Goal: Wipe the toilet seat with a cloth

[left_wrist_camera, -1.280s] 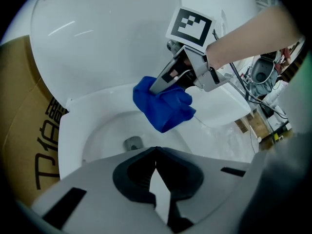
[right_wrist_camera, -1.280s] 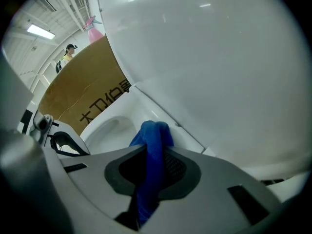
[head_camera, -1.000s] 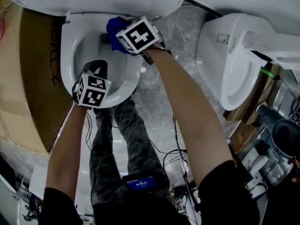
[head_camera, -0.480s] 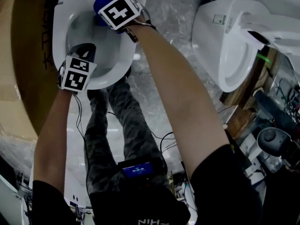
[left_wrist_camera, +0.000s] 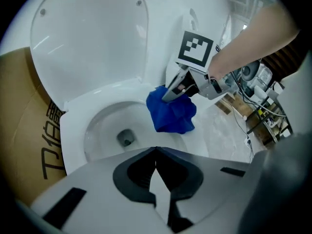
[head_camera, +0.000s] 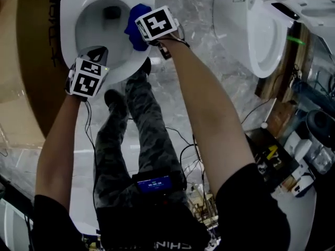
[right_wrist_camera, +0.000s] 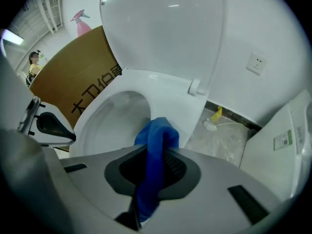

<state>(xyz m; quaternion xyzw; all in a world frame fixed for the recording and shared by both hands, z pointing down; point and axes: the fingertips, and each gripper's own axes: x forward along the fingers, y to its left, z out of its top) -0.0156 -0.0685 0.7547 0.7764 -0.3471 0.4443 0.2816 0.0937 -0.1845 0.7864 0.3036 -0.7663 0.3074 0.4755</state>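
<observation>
Well, the toilet stands with its lid up and a cardboard box just beside it. Over the near rim of the seat the left gripper hangs with its jaws pressed together on nothing, while the right gripper, on the side away from the box, has its jaws clamped on the cloth. That blue cloth bunches out past the jaws and sits at the seat's rim, by the edge of the opening.

"大卫" on the cardboard box
</observation>
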